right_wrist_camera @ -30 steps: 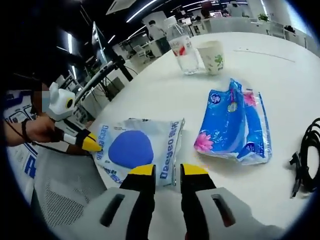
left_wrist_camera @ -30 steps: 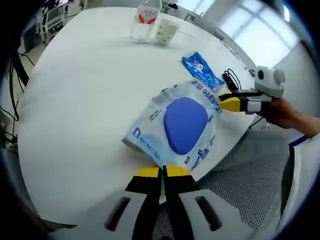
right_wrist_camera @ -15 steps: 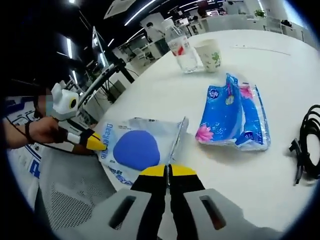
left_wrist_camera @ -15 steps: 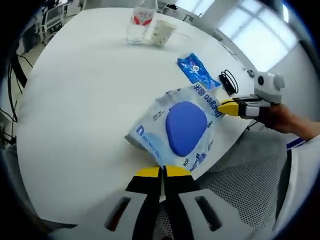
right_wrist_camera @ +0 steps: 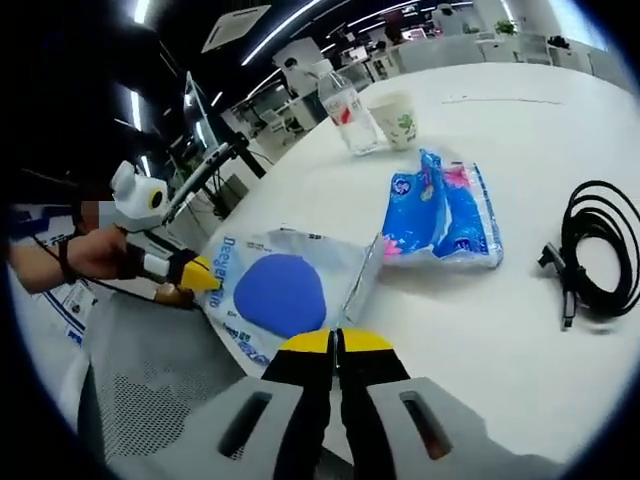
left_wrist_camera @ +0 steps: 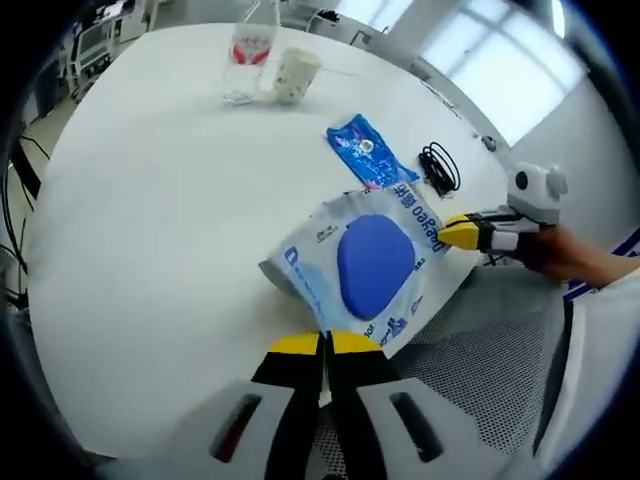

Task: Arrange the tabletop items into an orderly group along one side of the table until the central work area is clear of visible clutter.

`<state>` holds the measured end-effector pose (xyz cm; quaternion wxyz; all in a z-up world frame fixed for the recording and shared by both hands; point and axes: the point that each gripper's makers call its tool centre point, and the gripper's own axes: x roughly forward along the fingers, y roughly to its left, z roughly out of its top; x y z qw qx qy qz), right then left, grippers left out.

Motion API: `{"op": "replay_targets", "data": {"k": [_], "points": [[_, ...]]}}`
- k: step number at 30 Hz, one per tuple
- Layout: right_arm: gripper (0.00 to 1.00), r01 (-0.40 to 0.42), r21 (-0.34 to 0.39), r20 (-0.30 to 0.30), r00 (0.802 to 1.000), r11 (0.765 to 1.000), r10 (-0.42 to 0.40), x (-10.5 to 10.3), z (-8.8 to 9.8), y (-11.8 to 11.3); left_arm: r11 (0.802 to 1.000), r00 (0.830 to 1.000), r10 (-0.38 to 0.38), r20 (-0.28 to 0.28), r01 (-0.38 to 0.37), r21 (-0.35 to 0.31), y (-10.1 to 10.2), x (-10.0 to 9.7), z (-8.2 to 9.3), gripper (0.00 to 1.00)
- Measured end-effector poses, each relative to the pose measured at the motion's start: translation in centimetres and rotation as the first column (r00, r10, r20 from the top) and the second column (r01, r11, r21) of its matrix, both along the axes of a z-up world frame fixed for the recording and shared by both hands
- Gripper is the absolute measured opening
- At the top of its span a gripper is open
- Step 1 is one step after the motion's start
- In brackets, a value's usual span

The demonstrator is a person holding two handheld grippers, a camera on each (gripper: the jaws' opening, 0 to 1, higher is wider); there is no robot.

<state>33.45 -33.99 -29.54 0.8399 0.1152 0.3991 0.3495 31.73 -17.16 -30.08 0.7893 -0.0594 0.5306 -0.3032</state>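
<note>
Both grippers now pinch opposite ends of the white wet-wipes pack with the blue oval lid point(left_wrist_camera: 372, 262): the left gripper point(left_wrist_camera: 322, 345) shut on one edge, the right gripper point(right_wrist_camera: 335, 343), open a second ago, clamped on the other. The pack, at the white round table point(left_wrist_camera: 150, 210)'s near edge, looks ready to carry sideways together.

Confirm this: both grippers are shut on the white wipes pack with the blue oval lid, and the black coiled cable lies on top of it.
Wrong about the cable. In the right gripper view the black coiled cable lies on the white table, apart from the wipes pack. Both the left gripper and right gripper do grip the pack.
</note>
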Motion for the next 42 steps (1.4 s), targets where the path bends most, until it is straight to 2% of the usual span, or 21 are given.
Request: {"op": "replay_targets", "data": {"k": [6, 9, 12, 17, 25, 35, 42], "points": [[0.0, 0.052, 0.013, 0.038, 0.998, 0.999, -0.052, 0.7, 1.8, -1.9, 0.999, 1.0, -0.006, 0.024, 0.007, -0.04, -1.9, 1.3, 1.5, 0.0], [0.0, 0.072, 0.016, 0.057, 0.996, 0.997, -0.073, 1.3, 2.7, -2.9, 0.999, 0.999, -0.026, 0.043, 0.028, -0.038, -2.7, 2.0, 2.1, 0.0], [0.0, 0.087, 0.014, 0.072, 0.994, 0.996, -0.087, 1.9, 3.0, -3.8, 0.998, 0.997, -0.044, 0.067, 0.048, -0.051, -4.0, 3.2, 2.8, 0.0], [0.0, 0.119, 0.019, 0.074, 0.99, 0.993, -0.12, 2.6, 3.1, -5.4, 0.996, 0.998, -0.03, 0.061, 0.035, -0.082, -5.1, 4.2, 2.9, 0.0], [0.0, 0.16, 0.025, 0.079, 0.984, 0.987, -0.162, 3.6, 3.1, -7.5, 0.995, 0.996, -0.014, 0.085, 0.022, -0.098, -7.6, 6.4, 3.5, 0.0], [0.0, 0.224, 0.031, 0.096, 0.97, 0.974, -0.226, 7.2, 3.9, -11.8, 0.993, 0.99, 0.034, 0.133, -0.018, -0.121, -11.8, 11.7, 4.8, 0.0], [0.0, 0.262, 0.021, 0.117, 0.958, 0.965, -0.263, 10.8, 4.4, -14.9, 0.992, 0.986, 0.056, 0.157, -0.037, -0.118, -15.0, 15.9, 5.0, 0.0]]}}
